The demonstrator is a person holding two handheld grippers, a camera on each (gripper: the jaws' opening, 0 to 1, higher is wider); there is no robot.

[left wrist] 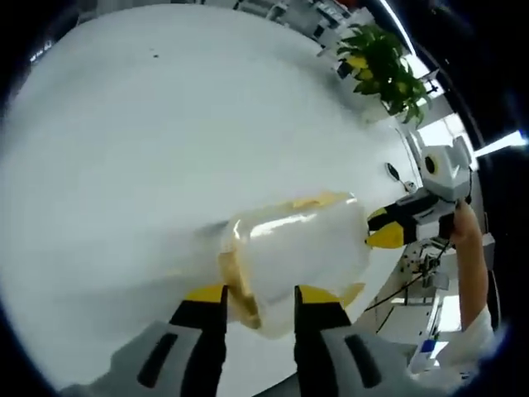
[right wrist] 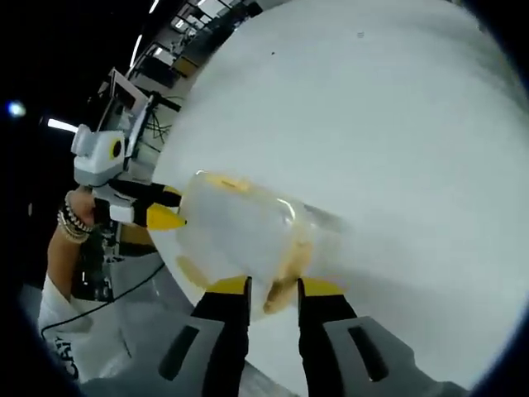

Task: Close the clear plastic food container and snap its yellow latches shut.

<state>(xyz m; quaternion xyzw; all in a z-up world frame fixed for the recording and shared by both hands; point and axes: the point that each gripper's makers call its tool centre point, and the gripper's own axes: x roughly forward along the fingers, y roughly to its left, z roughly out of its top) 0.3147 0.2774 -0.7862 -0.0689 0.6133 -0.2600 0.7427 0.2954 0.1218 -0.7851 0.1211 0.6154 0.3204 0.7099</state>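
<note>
Both views are bright and washed out: the broad white tabletop [left wrist: 165,141] glares almost featureless under overhead strip lights seen at the upper right of the left gripper view. The clear plastic food container [left wrist: 302,248] looks smeared by motion blur, casting a faint shadow. Fisheye distortion bends the edges.

Clear plastic food container [left wrist: 297,252], rounded rectangular, walls cloudy, blurred in both views. Lid on top, seated or not: cannot tell. Yellow latches [left wrist: 318,200] along sides; one [right wrist: 221,182] on far side, another [right wrist: 285,289] at near end in right gripper view. Latches snapped or loose: cannot tell. Sits close to near edge of white table [left wrist: 149,149].
</note>
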